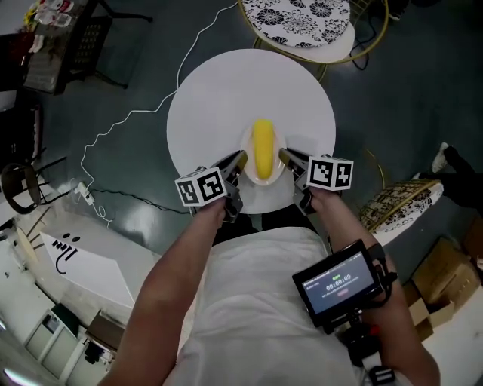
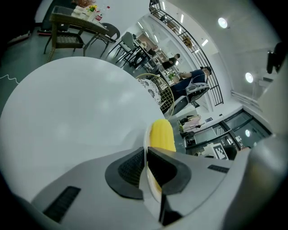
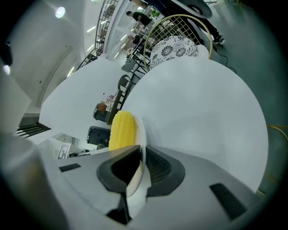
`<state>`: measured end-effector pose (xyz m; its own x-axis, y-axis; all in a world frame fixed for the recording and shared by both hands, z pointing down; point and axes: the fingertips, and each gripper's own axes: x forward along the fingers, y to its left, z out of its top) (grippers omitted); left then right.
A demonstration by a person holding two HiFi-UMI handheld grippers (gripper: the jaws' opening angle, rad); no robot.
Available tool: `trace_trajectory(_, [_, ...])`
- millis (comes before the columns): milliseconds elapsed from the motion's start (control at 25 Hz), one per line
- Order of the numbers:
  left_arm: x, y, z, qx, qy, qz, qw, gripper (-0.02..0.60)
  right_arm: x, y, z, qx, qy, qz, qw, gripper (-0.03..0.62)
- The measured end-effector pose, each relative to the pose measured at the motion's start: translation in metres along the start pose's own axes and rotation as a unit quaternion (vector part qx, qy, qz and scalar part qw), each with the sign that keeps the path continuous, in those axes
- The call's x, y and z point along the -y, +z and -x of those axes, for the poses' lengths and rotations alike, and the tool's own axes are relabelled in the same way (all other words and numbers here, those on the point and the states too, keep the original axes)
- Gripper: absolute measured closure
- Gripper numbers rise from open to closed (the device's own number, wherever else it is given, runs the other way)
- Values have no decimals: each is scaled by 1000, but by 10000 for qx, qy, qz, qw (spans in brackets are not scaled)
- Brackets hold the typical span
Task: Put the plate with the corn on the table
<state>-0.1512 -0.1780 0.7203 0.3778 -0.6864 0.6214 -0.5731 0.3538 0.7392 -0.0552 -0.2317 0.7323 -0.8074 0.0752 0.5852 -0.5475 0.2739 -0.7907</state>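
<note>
A yellow corn cob [image 1: 263, 147] lies on a small white plate [image 1: 263, 179] over the near part of the round white table [image 1: 219, 90]. My left gripper [image 1: 241, 161] is shut on the plate's left rim [image 2: 145, 148], and my right gripper [image 1: 283, 158] is shut on its right rim [image 3: 141, 134]. In both gripper views the rim runs edge-on between the dark pads, with the corn [image 2: 162, 134] [image 3: 122, 130] just beyond the jaws. Whether the plate rests on the tabletop or hangs just above it I cannot tell.
A chair with a black-and-white patterned cushion [image 1: 298, 19] stands beyond the table. A white cable [image 1: 121, 121] trails over the dark floor at left. A wicker seat [image 1: 396, 203] stands at right. A small screen [image 1: 338, 283] sits on the person's right forearm.
</note>
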Motion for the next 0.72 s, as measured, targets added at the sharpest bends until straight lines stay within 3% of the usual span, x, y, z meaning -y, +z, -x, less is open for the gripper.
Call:
trace_trajectory(360, [-8, 43, -20, 151, 334, -124, 9993, 557, -1, 45, -25, -56, -263, 316, 9991, 563])
trace_trajectory(720, [-11, 63, -25, 265, 515, -230, 9981, 557, -4, 62, -42, -51, -462, 636, 9969, 562])
